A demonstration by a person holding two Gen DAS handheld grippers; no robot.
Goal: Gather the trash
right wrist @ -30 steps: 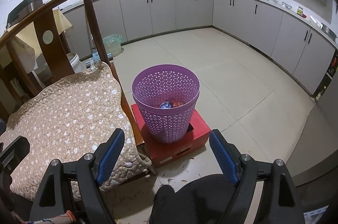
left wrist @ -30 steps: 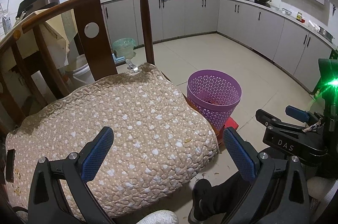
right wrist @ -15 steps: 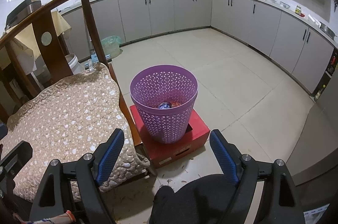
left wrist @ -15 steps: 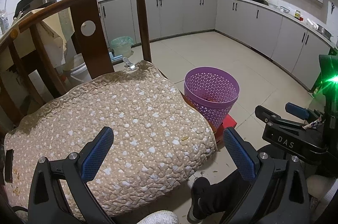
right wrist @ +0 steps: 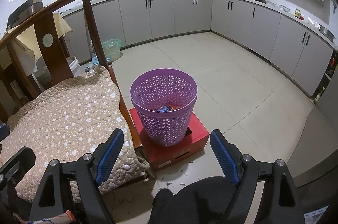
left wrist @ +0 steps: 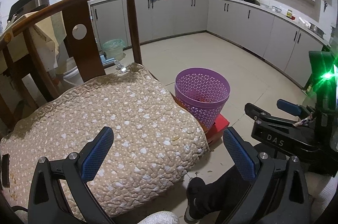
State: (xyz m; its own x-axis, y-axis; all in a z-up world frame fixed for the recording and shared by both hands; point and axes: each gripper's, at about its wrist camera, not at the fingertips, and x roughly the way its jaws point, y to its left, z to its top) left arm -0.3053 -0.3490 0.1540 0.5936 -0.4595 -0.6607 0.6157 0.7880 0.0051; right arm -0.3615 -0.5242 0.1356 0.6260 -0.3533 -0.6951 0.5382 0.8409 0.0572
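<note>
Beside the chair: a purple perforated plastic wastebasket (right wrist: 164, 110) stood upright on a flat red cardboard box (right wrist: 173, 152), which lay on the pale tiled kitchen floor (right wrist: 221, 80).
Trash: a few crumpled wrappers, blue and reddish (right wrist: 166, 107), lay at the bottom of the wastebasket; small scraps (right wrist: 169, 182) were scattered on the floor just in front of the red box.
Chair: a dark wooden chair with a curved backrest (left wrist: 80, 19) carried a beige quilted cushion with white dots (left wrist: 118, 118); the cushion's right edge hung near the wastebasket.
Cushion surface: one small pale crumb (left wrist: 175, 138) sat near its right edge.
Left gripper: the left gripper (left wrist: 168, 152) hovered over the cushion's front part, its blue-padded fingers (left wrist: 97, 153) spread wide with nothing between them.
Right gripper: the right gripper (right wrist: 166, 157) pointed down toward the wastebasket and red box, jaws released and wide apart, holding nothing; in the left wrist view it (left wrist: 274, 112) showed at the right side.
Person: a dark-clothed knee (right wrist: 202, 196) and a black shoe (left wrist: 193, 200) showed below the grippers.
Background: grey kitchen cabinets (right wrist: 190, 12) ran along the walls.
</note>
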